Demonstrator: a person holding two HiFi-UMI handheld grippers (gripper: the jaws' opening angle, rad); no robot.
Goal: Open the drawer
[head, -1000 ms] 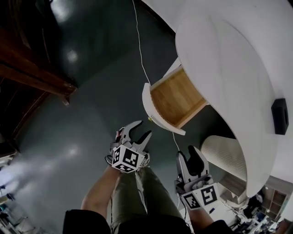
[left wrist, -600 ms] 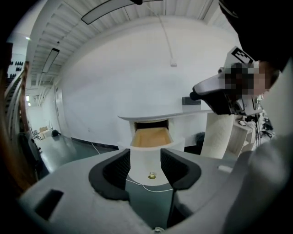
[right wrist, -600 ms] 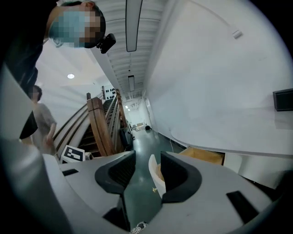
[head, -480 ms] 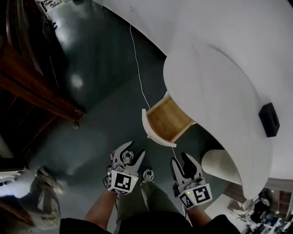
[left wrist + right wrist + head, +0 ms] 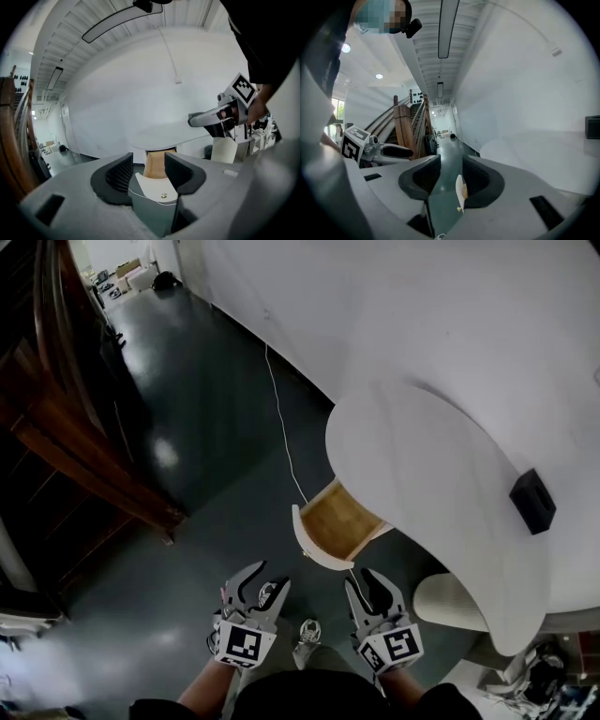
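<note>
The drawer stands pulled out from under the white curved tabletop, its wooden inside showing behind a curved white front panel. Both grippers hang short of it, apart from it. My left gripper is open with nothing between its fingers. In the left gripper view the drawer front with its small brass knob shows beyond the gap of the left gripper. My right gripper has its jaws closing, nothing between them. The right gripper view shows the panel edge-on, far past the right gripper.
A thin white cord runs across the dark floor to the drawer. A wooden staircase rises at the left. A black box sits on the tabletop, and a ribbed white cylinder stands under it at the right.
Both grippers have risen and drawn back from the open drawer, which now looks smaller and farther off. The right jaws have narrowed a little.
</note>
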